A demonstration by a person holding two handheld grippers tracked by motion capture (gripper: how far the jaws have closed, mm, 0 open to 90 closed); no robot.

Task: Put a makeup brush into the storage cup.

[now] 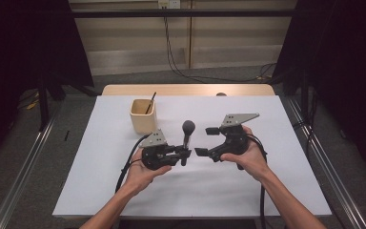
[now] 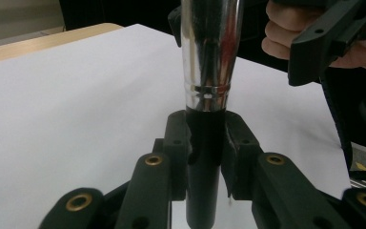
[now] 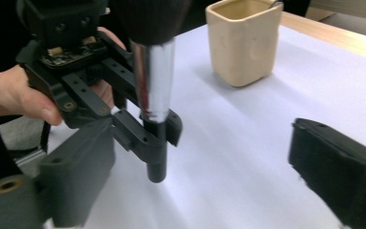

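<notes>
A brush with a black handle, a shiny silver ferrule (image 2: 209, 52) and a dark bristle head (image 1: 188, 127) stands upright over the white table cover. My left gripper (image 1: 185, 155) is shut on its black handle (image 2: 204, 157), low down, with the handle's end poking out below the pads (image 3: 156, 171). My right gripper (image 1: 206, 141) sits just right of the brush with its jaws wide apart and nothing between them (image 3: 209, 171). The brush (image 3: 153, 81) stands left of that gap and the pads do not touch it.
A cream square cup (image 1: 143, 116) with a thin dark stick (image 1: 150, 102) in it stands behind and left of the brush. The white cover (image 1: 267, 181) spans the table, with a wooden edge (image 1: 186, 89) at the back. Floor rails run along both sides.
</notes>
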